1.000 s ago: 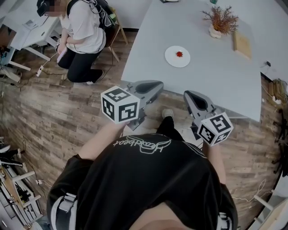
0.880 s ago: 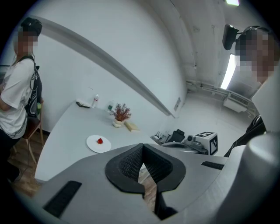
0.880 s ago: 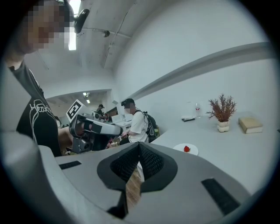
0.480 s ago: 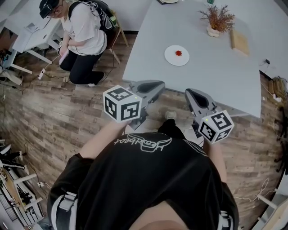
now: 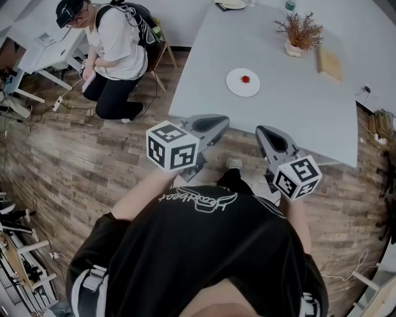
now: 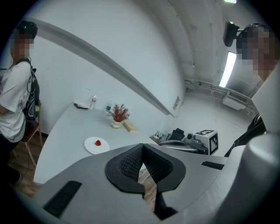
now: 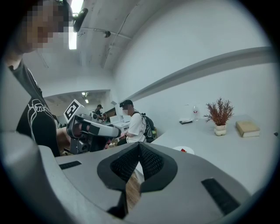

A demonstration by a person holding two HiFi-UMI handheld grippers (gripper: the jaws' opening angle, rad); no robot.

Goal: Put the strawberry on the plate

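A small red strawberry (image 5: pixel 246 79) lies on a round white plate (image 5: pixel 236 87) near the front of a pale grey table (image 5: pixel 284 105). The left gripper view shows the same strawberry (image 6: pixel 98 142) on the plate (image 6: pixel 92 148); in the right gripper view only a slice of plate (image 7: pixel 187 150) shows above the jaws. Both grippers hang over the wooden floor, short of the table's near edge. My left gripper (image 5: pixel 216 121) is shut and holds nothing. My right gripper (image 5: pixel 262 132) is shut and holds nothing as well.
A dried plant in a white pot (image 5: pixel 299 34), a tan wooden block (image 5: pixel 330 64) and a bottle with papers (image 5: pixel 230 4) stand farther back on the table. A crouching person (image 5: pixel 114 56) is at the left by a chair. Cables lie on the floor at the right.
The picture has shifted slightly; the table and plate sit a little lower in the head view. Both grippers keep their places and stay shut.
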